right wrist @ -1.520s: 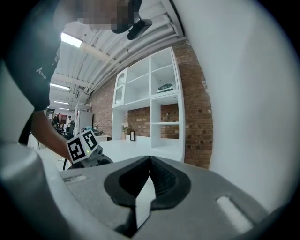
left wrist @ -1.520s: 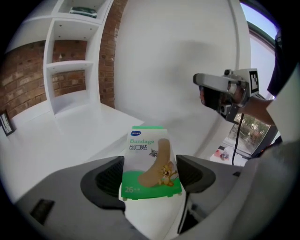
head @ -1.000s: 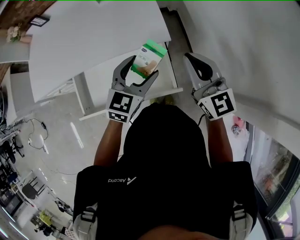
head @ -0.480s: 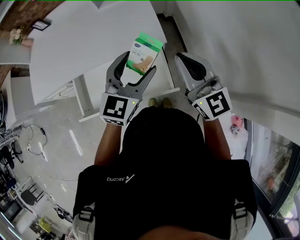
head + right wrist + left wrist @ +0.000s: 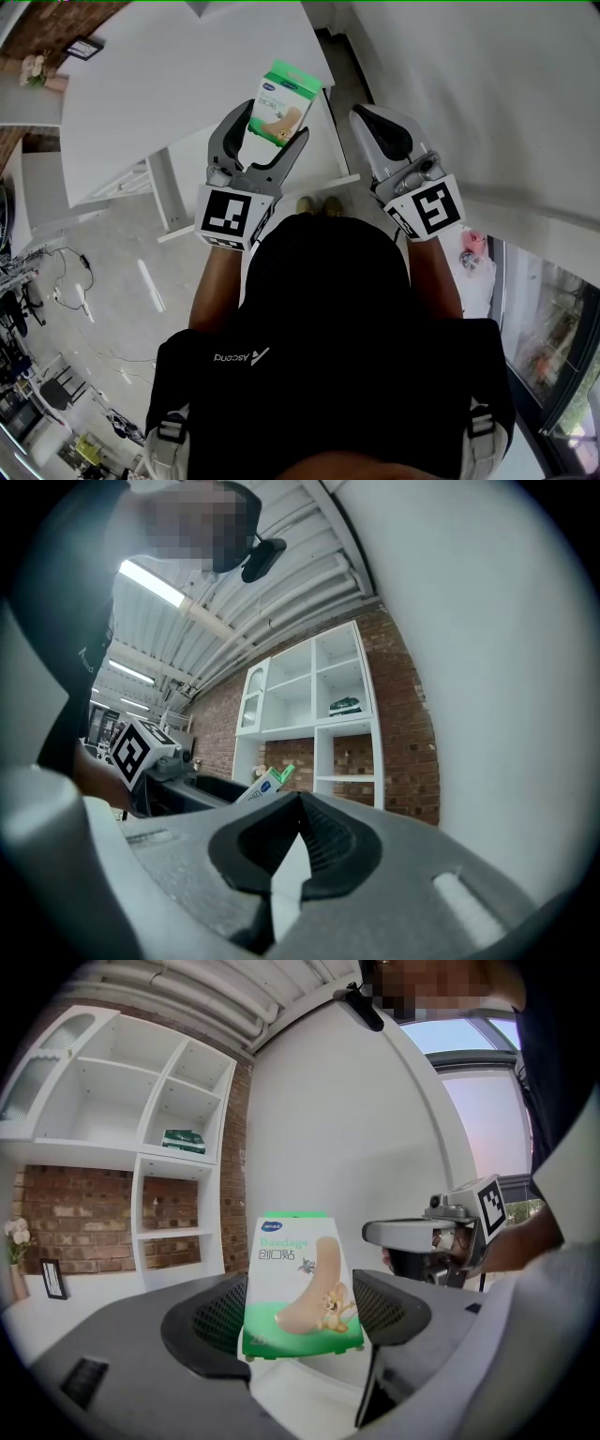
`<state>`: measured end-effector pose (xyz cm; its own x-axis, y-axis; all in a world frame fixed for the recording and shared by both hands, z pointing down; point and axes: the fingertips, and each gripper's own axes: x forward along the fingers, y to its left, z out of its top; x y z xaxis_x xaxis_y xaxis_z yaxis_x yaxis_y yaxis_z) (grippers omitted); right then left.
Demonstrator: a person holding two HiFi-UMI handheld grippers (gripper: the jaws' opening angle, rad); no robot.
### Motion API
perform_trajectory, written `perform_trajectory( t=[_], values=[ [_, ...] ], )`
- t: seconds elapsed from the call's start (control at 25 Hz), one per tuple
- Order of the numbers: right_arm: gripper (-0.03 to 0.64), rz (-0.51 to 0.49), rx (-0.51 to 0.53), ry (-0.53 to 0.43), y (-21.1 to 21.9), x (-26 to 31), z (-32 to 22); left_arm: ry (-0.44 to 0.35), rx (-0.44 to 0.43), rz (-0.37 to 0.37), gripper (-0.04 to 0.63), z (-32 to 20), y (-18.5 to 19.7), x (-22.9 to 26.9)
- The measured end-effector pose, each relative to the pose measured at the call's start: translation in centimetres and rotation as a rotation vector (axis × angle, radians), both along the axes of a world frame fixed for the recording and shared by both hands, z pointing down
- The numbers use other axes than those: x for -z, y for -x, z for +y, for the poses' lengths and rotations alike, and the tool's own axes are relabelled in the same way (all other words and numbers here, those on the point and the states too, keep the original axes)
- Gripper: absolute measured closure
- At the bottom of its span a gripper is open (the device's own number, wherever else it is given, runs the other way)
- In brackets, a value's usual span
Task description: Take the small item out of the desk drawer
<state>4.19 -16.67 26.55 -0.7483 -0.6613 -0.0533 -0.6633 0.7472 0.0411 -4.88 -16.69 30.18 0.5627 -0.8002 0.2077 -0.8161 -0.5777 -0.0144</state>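
A small green and white bandage box (image 5: 284, 101) stands upright between the jaws of my left gripper (image 5: 274, 125), which is shut on its lower part and holds it up above the white desk (image 5: 178, 75). In the left gripper view the box (image 5: 300, 1283) fills the gap between the two dark pads (image 5: 211, 1321), printed face toward the camera. My right gripper (image 5: 382, 129) is held up just to the right of it, shut and with nothing in it. The right gripper view shows its jaws (image 5: 298, 808) meeting, with the box (image 5: 267, 783) beyond them. No drawer is in view.
The desk's white frame and leg (image 5: 167, 197) reach toward the person's feet (image 5: 319, 202). A white wall (image 5: 487, 103) runs along the right. White shelves (image 5: 141, 1147) hang on a brick wall. Cables and clutter (image 5: 56, 281) lie on the floor at left.
Both grippers have shifted a little up and to the left in the head view, the left one carrying the box with it. Its grip is unchanged and the right gripper stays shut.
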Motion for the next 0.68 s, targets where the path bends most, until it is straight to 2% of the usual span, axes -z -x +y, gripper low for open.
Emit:
perform_trajectory(
  t=[0.68],
  values=[
    [0.615, 0.009, 0.005, -0.004, 0.16, -0.06, 0.11, 0.011, -0.004, -0.017, 0.252, 0.52, 0.29, -0.18]
  ],
)
